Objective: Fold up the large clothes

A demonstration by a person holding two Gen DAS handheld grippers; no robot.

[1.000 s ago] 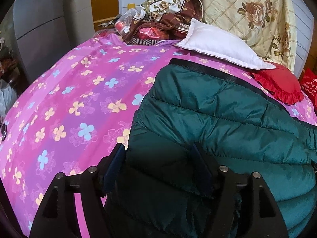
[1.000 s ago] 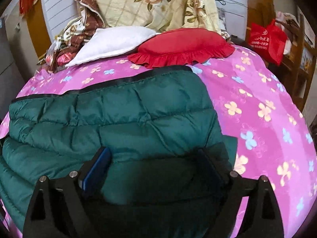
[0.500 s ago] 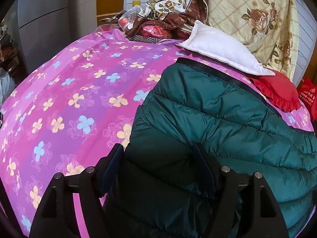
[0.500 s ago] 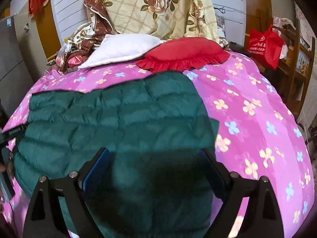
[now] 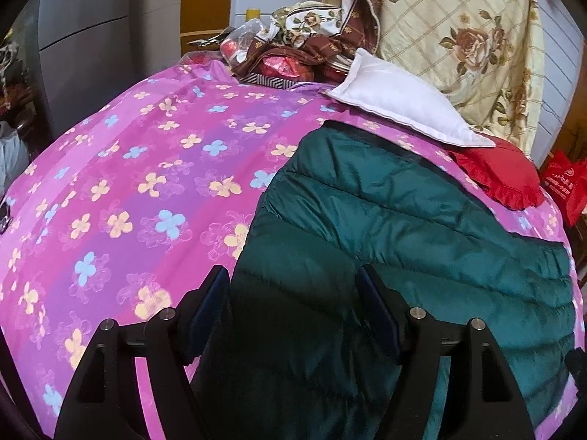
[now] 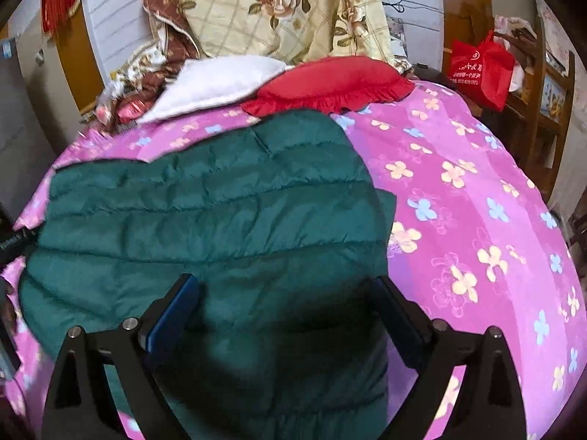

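left gripper [image 5: 293, 308]: jaws spread wide, straddling the near edge of the green puffer jacket [image 5: 403, 227]; we see no pinch on the cloth, so released.
right gripper [image 6: 288, 306]: same, fingers apart over the jacket's near right part, gripping nothing.
change: over the last second both cameras have risen and pulled back; in the right view the jacket's far right corner now lies doubled over itself, and the black hem trim seen there earlier is hidden.
meaning: we judge one fold is laid and let go; next fold needs a fresh grasp.
jacket position: flat on the pink flowered bedspread [image 5: 146, 168], right of the bed's middle, quilted side up.
beyond: white pillow [image 5: 400, 106] and red frilled cushion [image 6: 330, 84] just past the far edge, cushion nearly touching.
obstruction: folding away from us could run into the cushion.
far: floral quilt [image 6: 286, 7] heaped at the headboard, red bag [image 6: 477, 66] on the right.
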